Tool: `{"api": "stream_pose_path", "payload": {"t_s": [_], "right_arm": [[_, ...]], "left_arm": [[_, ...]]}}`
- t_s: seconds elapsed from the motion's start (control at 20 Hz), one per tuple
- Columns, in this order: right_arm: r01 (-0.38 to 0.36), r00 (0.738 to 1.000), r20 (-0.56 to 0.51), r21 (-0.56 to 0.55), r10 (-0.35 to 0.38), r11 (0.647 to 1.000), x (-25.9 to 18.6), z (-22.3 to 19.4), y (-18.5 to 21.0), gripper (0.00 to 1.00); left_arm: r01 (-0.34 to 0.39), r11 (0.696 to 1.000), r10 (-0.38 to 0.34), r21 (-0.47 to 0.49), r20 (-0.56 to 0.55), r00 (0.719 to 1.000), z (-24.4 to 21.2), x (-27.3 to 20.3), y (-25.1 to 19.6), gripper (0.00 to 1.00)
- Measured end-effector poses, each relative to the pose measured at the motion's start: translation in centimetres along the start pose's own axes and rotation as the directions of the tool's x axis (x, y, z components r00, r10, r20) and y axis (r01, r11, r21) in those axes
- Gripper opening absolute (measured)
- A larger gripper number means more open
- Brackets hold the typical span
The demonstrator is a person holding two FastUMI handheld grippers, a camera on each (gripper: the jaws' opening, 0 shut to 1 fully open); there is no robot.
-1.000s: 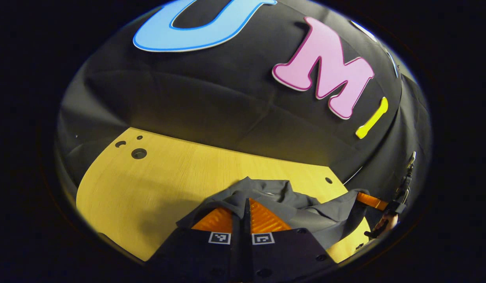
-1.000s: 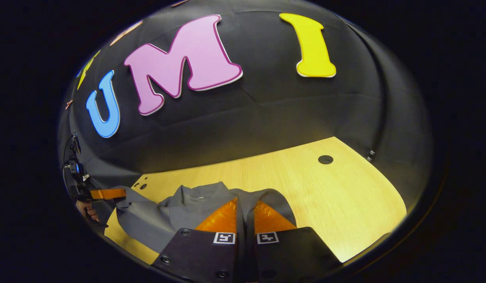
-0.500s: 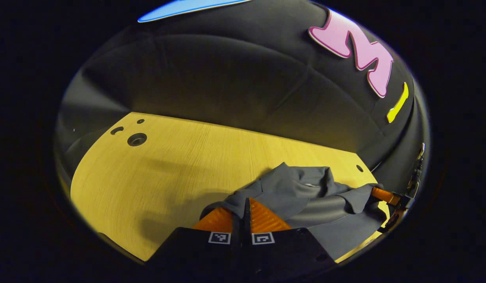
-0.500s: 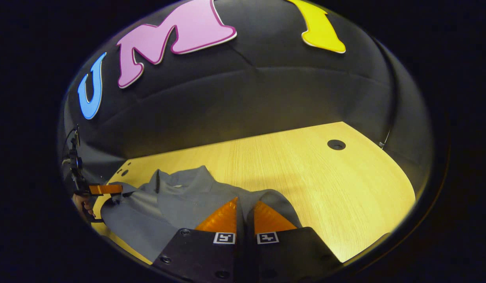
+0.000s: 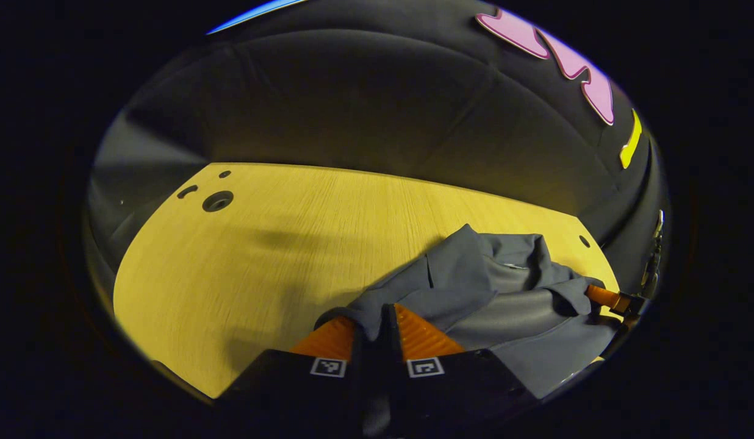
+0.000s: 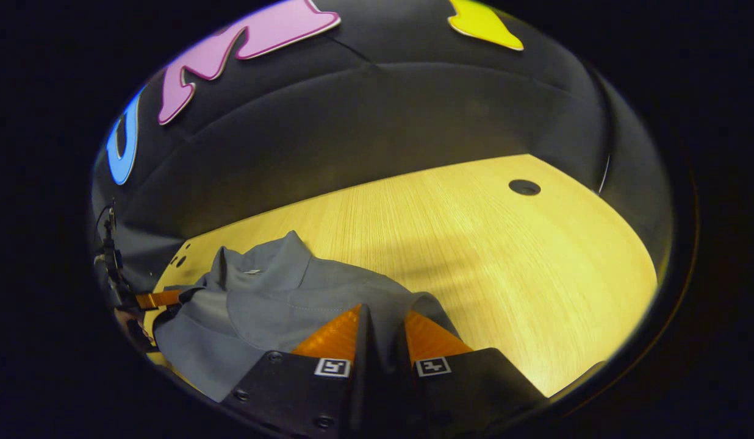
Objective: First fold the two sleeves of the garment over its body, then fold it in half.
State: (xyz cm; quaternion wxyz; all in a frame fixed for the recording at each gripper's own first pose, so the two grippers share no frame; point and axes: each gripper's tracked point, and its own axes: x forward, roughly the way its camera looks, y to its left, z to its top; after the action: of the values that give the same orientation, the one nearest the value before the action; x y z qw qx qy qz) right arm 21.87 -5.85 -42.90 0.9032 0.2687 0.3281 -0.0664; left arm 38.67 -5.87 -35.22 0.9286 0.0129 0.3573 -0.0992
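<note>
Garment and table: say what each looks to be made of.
Garment: soft grey cloth, matte, likely a knit; it drapes and creases, with a stitched collar. Table: pale wood or wood-look laminate, smooth, low sheen; fine straight grain lines run across it, and round holes are cut through.

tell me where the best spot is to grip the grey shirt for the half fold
Judging by its pose, grip the grey shirt at its two near corners, coming from the near table edge. The left gripper and right gripper each pinch fabric there, collar lying far.
</note>
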Motion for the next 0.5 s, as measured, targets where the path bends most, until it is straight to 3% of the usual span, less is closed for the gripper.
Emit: {"api": "stream_pose_path", "payload": {"t_s": [0.15,0.2,0.25,0.35,0.5], "right_arm": [[-0.014,1.000,0.004,-0.014,0.014,1.000,-0.6,0.2,0.5,0.44],[-0.007,1.000,0.004,-0.035,0.007,0.999,-1.0,0.1,0.5,0.72],[0.005,1.000,0.004,-0.056,-0.005,0.998,-1.3,0.1,0.2,0.65],[0.024,1.000,0.009,-0.086,-0.023,0.996,-2.3,0.3,-0.1,0.76],[0.038,0.999,0.038,-0.100,-0.034,0.994,-3.7,1.4,0.1,0.83]], "left_arm": [[-0.021,0.999,0.021,0.029,-0.002,1.000,-0.3,-0.7,0.2,0.64],[-0.027,0.999,0.027,0.036,0.004,1.000,-0.4,-1.0,0.2,0.78],[-0.028,0.999,0.027,0.037,0.010,1.000,-0.5,-1.3,0.2,0.92],[-0.023,0.999,0.022,0.023,0.031,0.999,-0.4,-2.0,0.0,0.96],[-0.024,1.000,0.023,0.020,0.069,0.997,0.0,-3.9,0.1,0.96]]}}
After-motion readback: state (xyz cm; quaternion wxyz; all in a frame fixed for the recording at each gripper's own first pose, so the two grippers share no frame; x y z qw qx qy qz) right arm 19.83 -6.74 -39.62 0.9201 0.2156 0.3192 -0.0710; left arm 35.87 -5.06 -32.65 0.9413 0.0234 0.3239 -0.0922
